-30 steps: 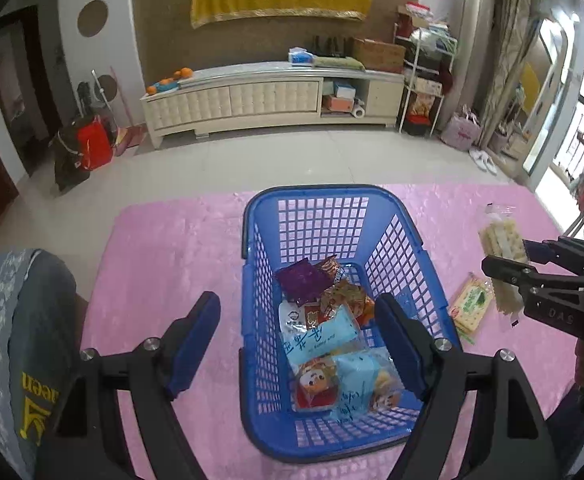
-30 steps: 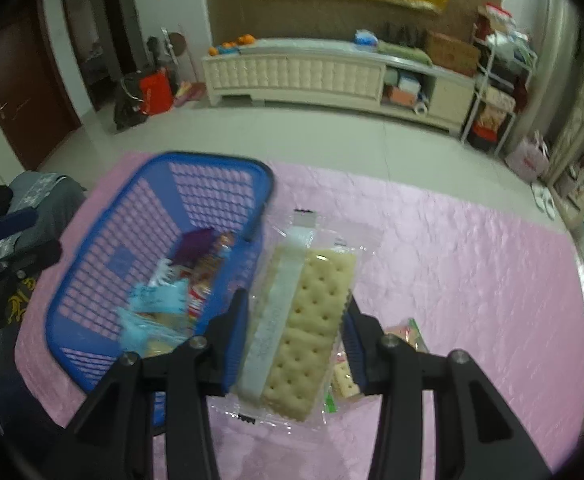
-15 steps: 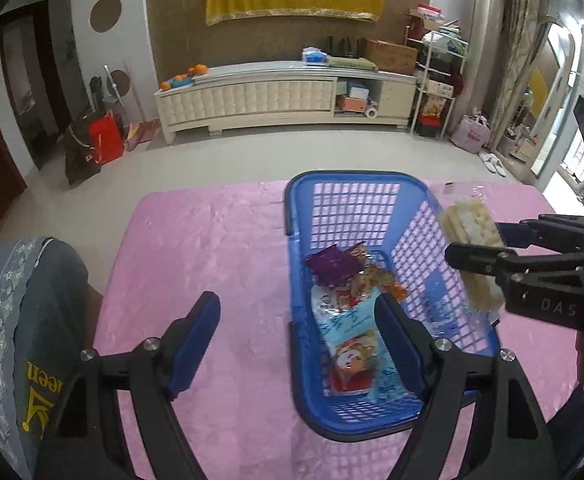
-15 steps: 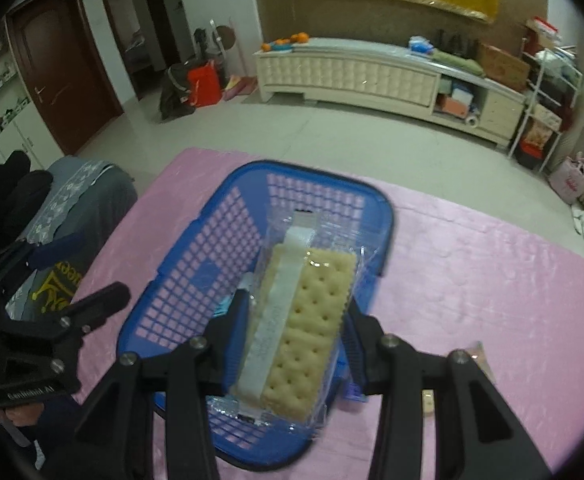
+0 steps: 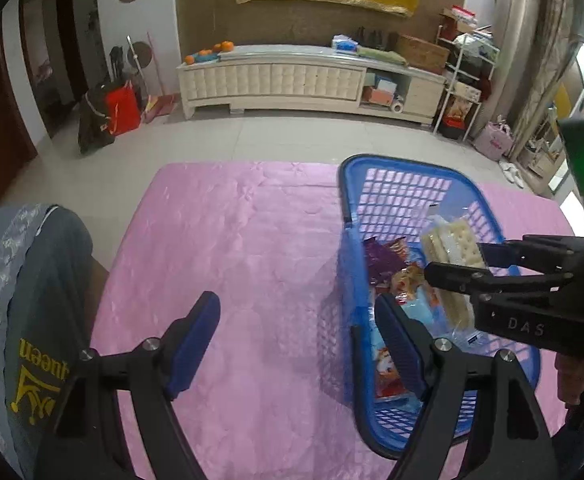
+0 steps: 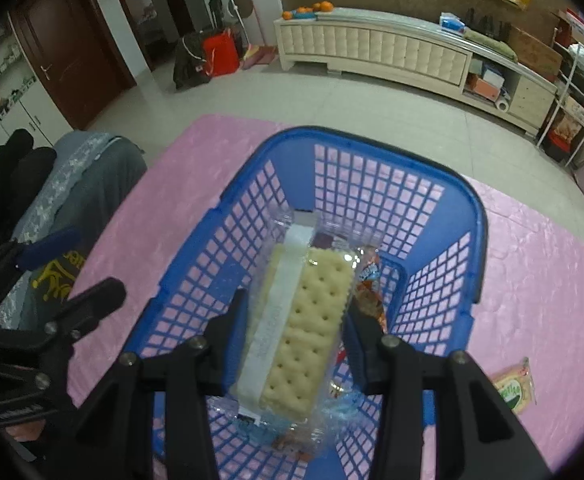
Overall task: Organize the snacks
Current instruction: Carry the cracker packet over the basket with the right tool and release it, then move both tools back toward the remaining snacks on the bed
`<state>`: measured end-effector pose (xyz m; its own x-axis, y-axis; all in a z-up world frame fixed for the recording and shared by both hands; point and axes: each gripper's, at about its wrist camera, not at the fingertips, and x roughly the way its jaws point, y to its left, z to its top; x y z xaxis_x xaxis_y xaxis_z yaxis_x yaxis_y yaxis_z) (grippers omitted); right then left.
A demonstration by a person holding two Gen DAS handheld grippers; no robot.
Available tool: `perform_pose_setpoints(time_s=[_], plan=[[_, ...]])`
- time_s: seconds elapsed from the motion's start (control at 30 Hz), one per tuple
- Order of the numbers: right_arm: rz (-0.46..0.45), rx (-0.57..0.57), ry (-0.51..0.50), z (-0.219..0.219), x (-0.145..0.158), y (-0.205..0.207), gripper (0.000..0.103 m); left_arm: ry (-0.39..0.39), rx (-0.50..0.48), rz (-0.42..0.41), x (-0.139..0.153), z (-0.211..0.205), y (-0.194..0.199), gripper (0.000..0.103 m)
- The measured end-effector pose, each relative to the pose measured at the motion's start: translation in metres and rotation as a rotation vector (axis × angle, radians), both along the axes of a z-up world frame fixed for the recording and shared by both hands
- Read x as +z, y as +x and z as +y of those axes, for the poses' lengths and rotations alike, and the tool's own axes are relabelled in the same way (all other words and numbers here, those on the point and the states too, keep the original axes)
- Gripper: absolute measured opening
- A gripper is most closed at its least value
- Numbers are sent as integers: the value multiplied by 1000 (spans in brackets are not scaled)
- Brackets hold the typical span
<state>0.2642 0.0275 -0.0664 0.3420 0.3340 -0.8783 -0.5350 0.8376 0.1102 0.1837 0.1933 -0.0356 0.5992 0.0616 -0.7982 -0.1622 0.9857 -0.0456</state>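
Observation:
A blue plastic basket (image 5: 404,176) (image 6: 372,148) stands on the pink table cover and holds several wrapped snacks (image 5: 388,264). My right gripper (image 6: 296,316) is shut on a clear-wrapped cracker pack (image 6: 304,320) and holds it over the basket's inside; the left wrist view shows the same pack (image 5: 452,248) above the snacks. My left gripper (image 5: 296,340) stands open with nothing between its fingers, just left of the basket, its right finger over the near left rim. A green-labelled snack pack (image 6: 514,390) lies on the cover right of the basket.
The pink cover (image 5: 231,260) stretches bare to the left of the basket. A grey garment with yellow lettering (image 5: 31,320) drapes at the table's left edge. Beyond the table lie a tiled floor and a long white cabinet (image 5: 292,80).
My right gripper has carried the cracker pack leftward from beside the basket to over its inside and lower. My left gripper has shifted left, so the basket now sits at its right.

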Motion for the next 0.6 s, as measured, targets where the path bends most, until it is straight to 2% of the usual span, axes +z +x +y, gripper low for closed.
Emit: perform_pose_setpoints(time_s=[0.27,0.33,0.37,0.43,0.47,0.6], plan=[[-3,38,-82,25,-15,14,49,0,2,9,-7,4,7,78],[-29,70,-120,32,-18,11,57,2,-4,11,-8,3,8,78],[-49,74,-138,33,-17,7,70,2,-9,12,-9,4,7,78],[-90,63,-143,30,-13,1,86,5,-14,12,-9,3,7,78],[-106,54,-137,27,-8,-2,90,2,-14,11,-9,2,5,78],[-89,31,-102,11,4,-9,90,-22,-7,16,-7,0,1,78]])
